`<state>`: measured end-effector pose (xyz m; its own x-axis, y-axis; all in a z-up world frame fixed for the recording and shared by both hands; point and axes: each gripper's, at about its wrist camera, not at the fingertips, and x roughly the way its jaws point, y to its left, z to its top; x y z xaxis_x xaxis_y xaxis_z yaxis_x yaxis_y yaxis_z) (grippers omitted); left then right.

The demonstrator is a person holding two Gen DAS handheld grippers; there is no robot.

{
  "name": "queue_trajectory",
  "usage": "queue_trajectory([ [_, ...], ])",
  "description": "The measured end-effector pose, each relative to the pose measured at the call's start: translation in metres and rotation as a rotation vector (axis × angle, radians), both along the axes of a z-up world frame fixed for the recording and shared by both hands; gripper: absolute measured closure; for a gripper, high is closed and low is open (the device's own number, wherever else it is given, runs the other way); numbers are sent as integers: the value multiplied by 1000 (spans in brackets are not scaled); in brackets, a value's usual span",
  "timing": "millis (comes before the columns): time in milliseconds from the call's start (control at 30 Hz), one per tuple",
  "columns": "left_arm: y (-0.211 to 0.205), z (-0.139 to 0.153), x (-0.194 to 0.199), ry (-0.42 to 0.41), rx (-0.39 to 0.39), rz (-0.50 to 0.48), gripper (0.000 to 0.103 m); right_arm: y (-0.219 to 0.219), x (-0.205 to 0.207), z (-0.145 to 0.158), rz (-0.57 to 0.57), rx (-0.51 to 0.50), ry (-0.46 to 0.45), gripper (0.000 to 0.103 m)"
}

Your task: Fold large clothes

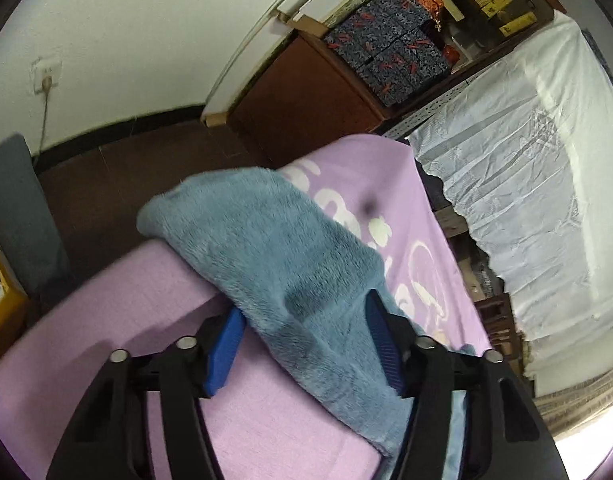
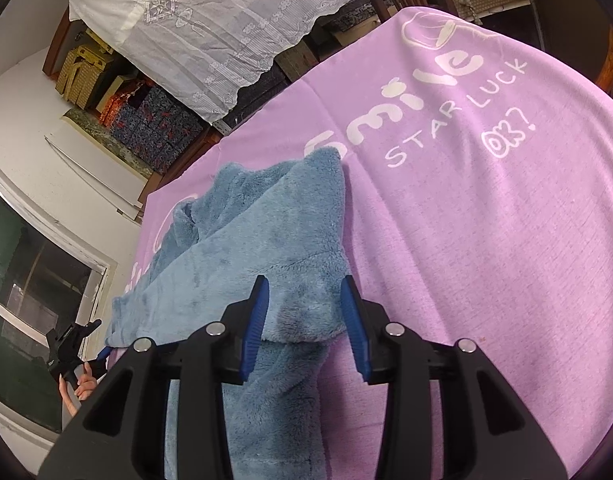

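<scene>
Even, moderate indoor light in both views; overexposed glare right of the left gripper (image 1: 302,344). Left view motion-blurred, right view sharper. Strong fisheye bending, dark vignette at edges

Both grippers are sitting wide open right now: left gripper (image 1: 302,344) and right gripper (image 2: 306,328), fingers spread apart, angled downward.

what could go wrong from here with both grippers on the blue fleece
1. The fluffy blue fleece garment lies between the wide-apart fingers of the right gripper; closing may catch only the top layer, spoiling the fold.
2. The left gripper works near the table edge, where fleece overhangs; it could slide off.
3. Dragging the fleece may bunch the printed lilac tablecloth underneath.
</scene>
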<state>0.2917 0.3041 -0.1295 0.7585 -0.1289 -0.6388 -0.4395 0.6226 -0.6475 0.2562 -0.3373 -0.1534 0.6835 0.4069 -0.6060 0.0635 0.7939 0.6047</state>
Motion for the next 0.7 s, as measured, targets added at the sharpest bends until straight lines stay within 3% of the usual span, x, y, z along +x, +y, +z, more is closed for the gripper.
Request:
queue_trajectory([
  [133, 9, 0, 3, 50, 64, 25, 82, 4, 0, 2, 3, -17, -7, 64],
  [200, 14, -2, 2, 65, 70, 33, 88, 5, 0, 1, 3, -22, -5, 64],
  [333, 8, 3, 2, 82, 124, 20, 93, 5, 1, 0, 4, -20, -1, 64],
  [500, -25, 36, 7, 102, 346, -39, 94, 2, 1, 0, 2, -4, 1, 64],
  [700, -70, 75, 10, 77, 531, -104, 94, 2, 2, 0, 2, 8, 9, 64],
])
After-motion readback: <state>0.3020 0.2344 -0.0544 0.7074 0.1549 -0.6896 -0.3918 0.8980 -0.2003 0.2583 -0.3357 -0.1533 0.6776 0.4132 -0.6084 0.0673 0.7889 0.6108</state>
